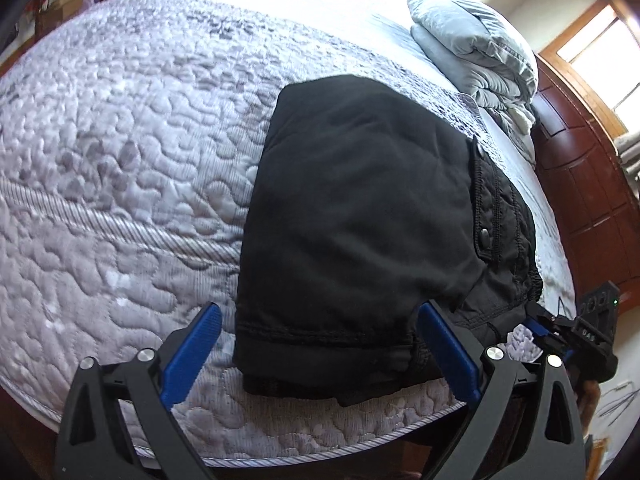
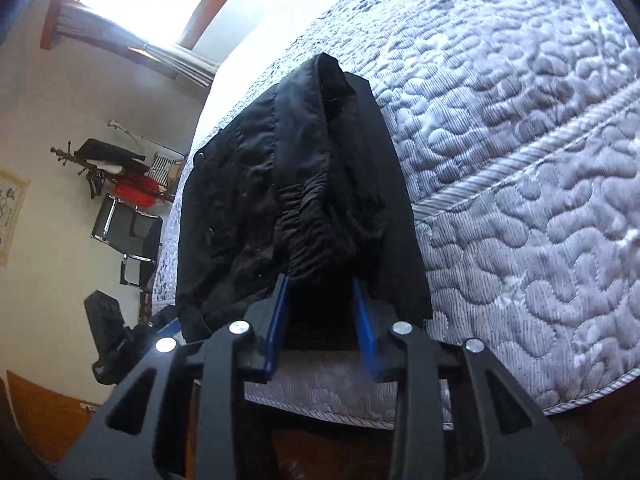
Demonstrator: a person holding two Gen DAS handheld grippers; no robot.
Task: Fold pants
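Black pants (image 1: 360,208) lie folded into a thick rectangle on the quilted mattress (image 1: 120,152), near its front edge. My left gripper (image 1: 320,316) is open, its blue fingers (image 1: 192,352) astride the near hem of the bundle without pinching it. In the right wrist view the pants (image 2: 304,184) show their elastic waistband end, and my right gripper (image 2: 320,284) has its blue pads partly closed around that waistband edge. The right gripper also shows in the left wrist view (image 1: 540,320) at the bundle's right corner.
A stack of folded grey clothes (image 1: 476,48) sits at the far right of the bed. A dark wooden headboard (image 1: 580,168) stands to the right. A chair and a coat rack with bags (image 2: 128,200) stand by the wall beside the bed.
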